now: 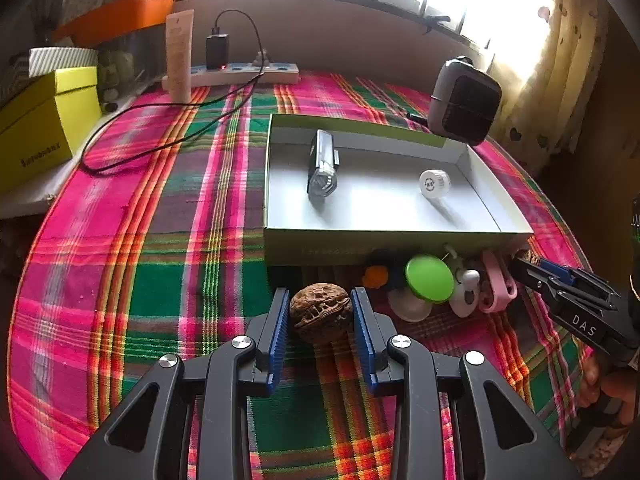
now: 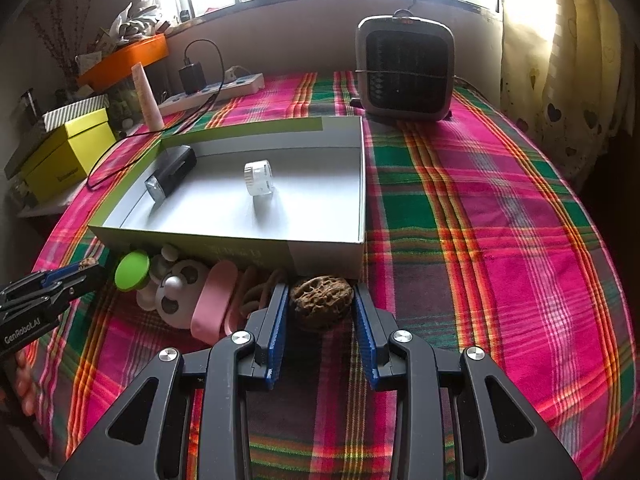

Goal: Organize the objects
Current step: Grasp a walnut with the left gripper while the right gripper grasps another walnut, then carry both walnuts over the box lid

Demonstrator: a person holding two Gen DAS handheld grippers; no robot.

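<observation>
Each gripper has a walnut pinched between its blue pads, jaws about half closed: left gripper (image 1: 321,312) on one walnut (image 1: 320,312), right gripper (image 2: 322,306) on another walnut (image 2: 322,304). Both nuts sit just short of the box's (image 2: 320,250) near wall, so the box is straight ahead and up over the rim. Right one's nearer the box's right corner. Inside the box: a flashlight (image 1: 322,168) lying lengthwise and a white cap (image 1: 434,184). Small toys are piled against the box's front. Plaid cloth under everything, heater (image 2: 406,68) and window behind the box.

Pink-green plaid tablecloth (image 1: 160,240), brown walnut (image 1: 320,312), lime-green lid (image 1: 430,278)
</observation>
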